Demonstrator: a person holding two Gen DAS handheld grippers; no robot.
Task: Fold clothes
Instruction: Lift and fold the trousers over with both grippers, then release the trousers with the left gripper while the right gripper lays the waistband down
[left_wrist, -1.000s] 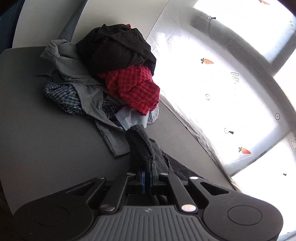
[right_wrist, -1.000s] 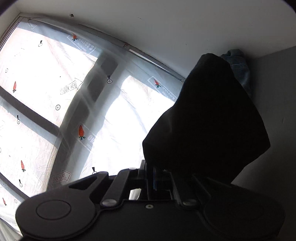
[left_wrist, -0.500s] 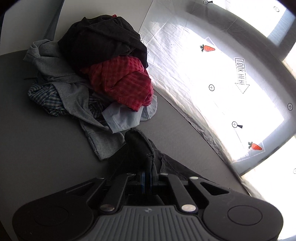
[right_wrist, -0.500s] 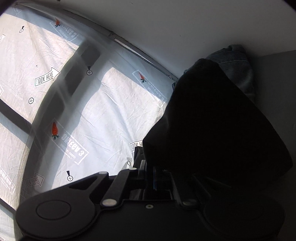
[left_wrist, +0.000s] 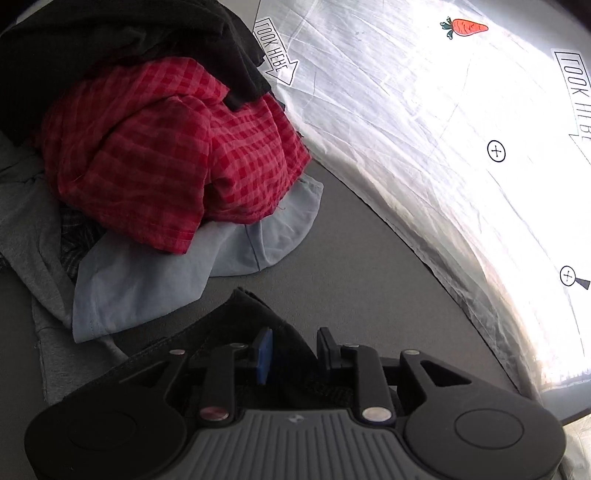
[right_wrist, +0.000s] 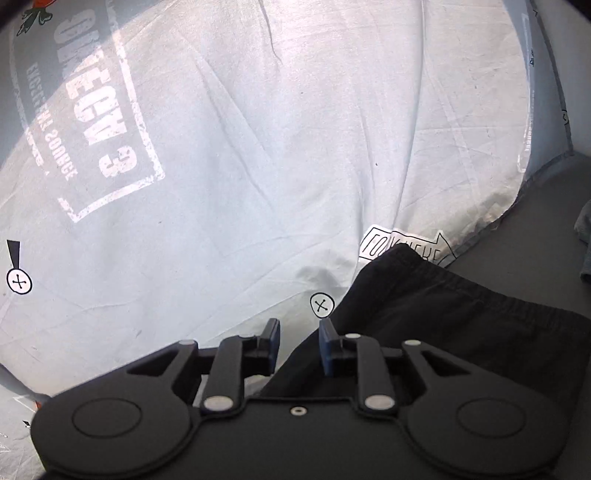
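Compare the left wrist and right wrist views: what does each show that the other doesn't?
Left wrist only: a pile with a red checked shirt over a pale blue garment, plus an orange carrot print.
Right wrist only: a large grey stamped block-letter print.
Both: the black garment on the grey tabletop, the white printed sheet, and opening jaws.

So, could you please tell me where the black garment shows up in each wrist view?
Left wrist: the black garment lies bottom centre on the grey table, just ahead of the left gripper, whose jaws are opening.
Right wrist: lower right, beside the right gripper, also opening.
Shared landmark: the white printed sheet.
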